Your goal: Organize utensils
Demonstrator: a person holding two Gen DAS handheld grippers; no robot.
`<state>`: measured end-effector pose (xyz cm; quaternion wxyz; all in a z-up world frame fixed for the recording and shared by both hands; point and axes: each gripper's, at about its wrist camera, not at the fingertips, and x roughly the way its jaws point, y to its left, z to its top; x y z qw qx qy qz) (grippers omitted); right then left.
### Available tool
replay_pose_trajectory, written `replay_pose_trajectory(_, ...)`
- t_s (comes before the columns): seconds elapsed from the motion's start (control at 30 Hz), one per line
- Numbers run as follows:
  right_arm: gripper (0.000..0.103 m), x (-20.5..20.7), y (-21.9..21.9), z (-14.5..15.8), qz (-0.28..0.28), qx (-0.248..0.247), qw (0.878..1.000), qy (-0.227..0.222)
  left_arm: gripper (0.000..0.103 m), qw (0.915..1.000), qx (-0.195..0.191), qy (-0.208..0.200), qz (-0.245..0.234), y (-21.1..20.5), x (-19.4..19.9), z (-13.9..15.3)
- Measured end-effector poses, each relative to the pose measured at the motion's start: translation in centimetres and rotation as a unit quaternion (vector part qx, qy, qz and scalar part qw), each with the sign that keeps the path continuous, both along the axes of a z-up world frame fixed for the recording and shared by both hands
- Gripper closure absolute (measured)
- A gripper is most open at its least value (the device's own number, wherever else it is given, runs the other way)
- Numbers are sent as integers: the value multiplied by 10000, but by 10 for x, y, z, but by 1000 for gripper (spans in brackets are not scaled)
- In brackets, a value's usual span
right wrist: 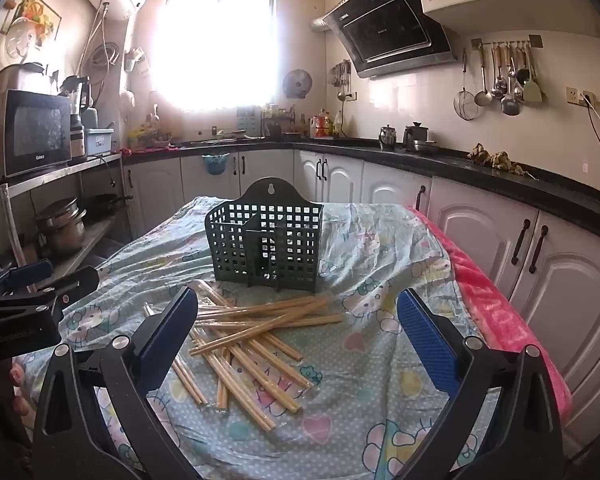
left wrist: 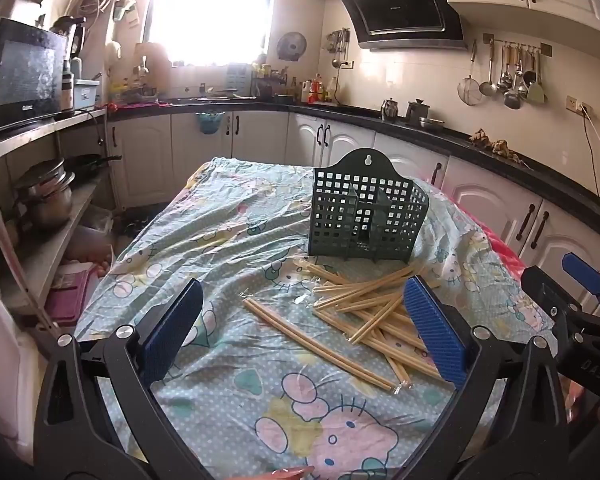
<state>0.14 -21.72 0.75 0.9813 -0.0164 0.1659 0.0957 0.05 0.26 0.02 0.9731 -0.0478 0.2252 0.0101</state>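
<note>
- Left wrist view: the chopsticks (left wrist: 364,312) lie in a loose crossed pile on the tablecloth (left wrist: 228,232), toward 2 o'clock of the left gripper (left wrist: 306,330); the basket (left wrist: 366,212) stands upright just beyond them at 1 o'clock.
- Right wrist view: the same pile (right wrist: 256,332) sits at 11 o'clock of the right gripper (right wrist: 298,332), with the basket (right wrist: 266,236) at 12 o'clock behind it.
- The step in hand looks like the first pick. It would go best by taking a stray wrapped pair at the pile's edge, pinching near one end so it can tip upright into a compartment.
- Both grippers are spread wide, holding and touching nothing, hovering above the cloth.
</note>
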Motion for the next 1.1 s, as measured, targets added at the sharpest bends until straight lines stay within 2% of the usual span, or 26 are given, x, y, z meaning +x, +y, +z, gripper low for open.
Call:
replay_pose_trajectory(0.13,6,4,2,-8,12,-20,10000,-32,10,10000,-2,-9,3,1,0,1)
replay_pose_trajectory(1.1,6,0,3,-5,40,-9,9999,-98,10,10000,25,-78,5,-1,-2,4)
